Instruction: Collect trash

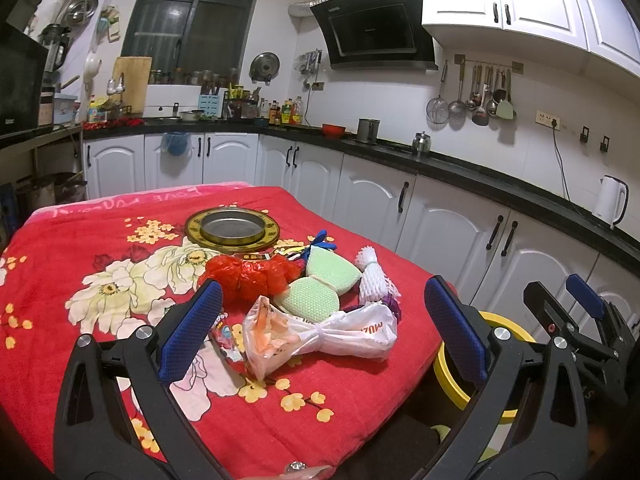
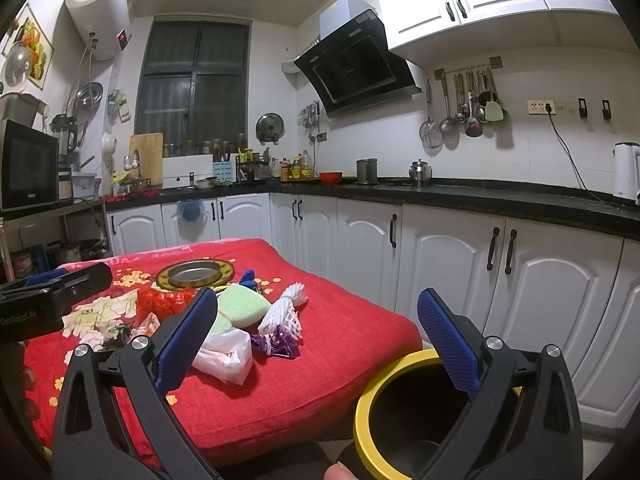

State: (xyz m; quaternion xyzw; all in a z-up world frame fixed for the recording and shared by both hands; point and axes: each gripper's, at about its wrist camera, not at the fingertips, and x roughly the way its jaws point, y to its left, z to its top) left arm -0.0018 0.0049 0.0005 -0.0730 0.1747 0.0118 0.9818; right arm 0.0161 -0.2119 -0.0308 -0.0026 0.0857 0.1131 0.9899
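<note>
White kitchen cabinets (image 2: 552, 280) under a black countertop (image 2: 500, 196) wrap around a table covered with a red flowered blanket (image 1: 100, 320). Near the blanket's far end sits a round brass-rimmed metal dish (image 1: 231, 227). Trash is heaped toward the table's right side: a crumpled red plastic bag (image 1: 250, 276), two pale green mesh sponges tied together (image 1: 324, 284), a white foam fruit net bundled in the middle (image 1: 372, 276), a knotted white and orange plastic bag (image 1: 320, 336) closest to the camera, a small purple wrapper (image 2: 278, 344) beside it, a colourful snack wrapper (image 1: 224, 336) partly under the bag, and a blue object (image 1: 322, 240) behind the sponges that is too hidden to identify. Just off the table's near right corner stands a yellow-rimmed round bin with a dark interior (image 2: 368, 412), open at the top.

The left gripper (image 1: 324, 328) hangs above the knotted bag, its blue-padded jaws spread wide, gripping nothing. The right gripper (image 2: 320, 344) hangs over the table edge and the bin's rim, its jaws likewise spread and empty. A fingertip (image 2: 340, 472) shows at the bottom of the right wrist view.
</note>
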